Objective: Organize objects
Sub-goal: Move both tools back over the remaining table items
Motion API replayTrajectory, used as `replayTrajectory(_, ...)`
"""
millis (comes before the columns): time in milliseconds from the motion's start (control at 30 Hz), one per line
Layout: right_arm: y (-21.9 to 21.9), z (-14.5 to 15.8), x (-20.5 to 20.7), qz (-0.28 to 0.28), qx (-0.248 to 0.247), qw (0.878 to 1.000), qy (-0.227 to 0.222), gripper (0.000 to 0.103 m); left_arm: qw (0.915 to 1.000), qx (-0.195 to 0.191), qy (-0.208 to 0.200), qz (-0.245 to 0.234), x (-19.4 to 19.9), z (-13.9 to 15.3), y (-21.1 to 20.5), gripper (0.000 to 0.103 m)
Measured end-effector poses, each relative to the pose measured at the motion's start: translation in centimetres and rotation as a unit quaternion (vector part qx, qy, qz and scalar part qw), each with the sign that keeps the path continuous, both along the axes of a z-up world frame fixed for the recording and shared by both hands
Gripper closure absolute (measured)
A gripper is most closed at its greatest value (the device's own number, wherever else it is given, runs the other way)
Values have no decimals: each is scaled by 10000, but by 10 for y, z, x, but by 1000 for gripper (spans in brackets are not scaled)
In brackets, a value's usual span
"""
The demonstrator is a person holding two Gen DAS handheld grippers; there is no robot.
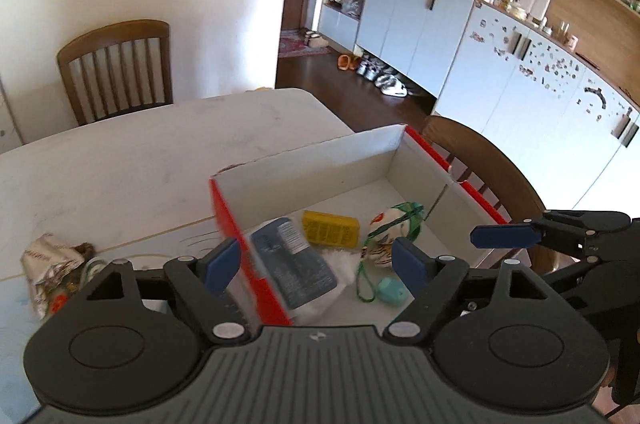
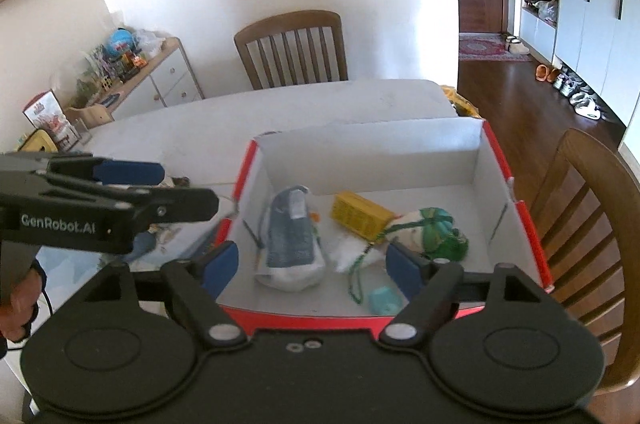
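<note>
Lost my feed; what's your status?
Left gripper open, empty. Right gripper open, empty. Yellow box and blue-white pack in red box. Nothing blocking.

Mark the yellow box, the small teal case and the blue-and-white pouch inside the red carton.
yellow box (image 2: 362, 216), right wrist view, on its printed top face
small teal case (image 2: 384, 299), right wrist view, on its lid
blue-and-white pouch (image 2: 291, 242), right wrist view, on its blue front panel

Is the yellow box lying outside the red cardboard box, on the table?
No, the yellow box lies inside the red cardboard box, on its white floor next to the grey-blue packet.
</note>
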State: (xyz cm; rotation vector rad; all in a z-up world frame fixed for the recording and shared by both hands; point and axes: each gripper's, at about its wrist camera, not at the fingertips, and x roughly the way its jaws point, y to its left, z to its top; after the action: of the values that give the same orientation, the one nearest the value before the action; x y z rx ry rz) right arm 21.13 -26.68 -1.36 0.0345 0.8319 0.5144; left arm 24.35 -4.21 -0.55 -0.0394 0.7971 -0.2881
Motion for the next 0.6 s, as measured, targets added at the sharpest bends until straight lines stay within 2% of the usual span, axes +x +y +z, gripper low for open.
replayTrajectory(133, 14, 4, -9, -10, 44, 10000, -77, 14, 9999, -40, -49, 92, -13, 2, 19, 16)
replayTrajectory(367, 36, 4, -21, -40, 91, 9999, -47, 12, 9994, -166, -162, 242, -33, 4, 52, 2)
replayTrajectory(600, 62, 2, -29, -14, 129, 9999, 14, 12, 9986, -223, -190, 444, -50, -3, 87, 0)
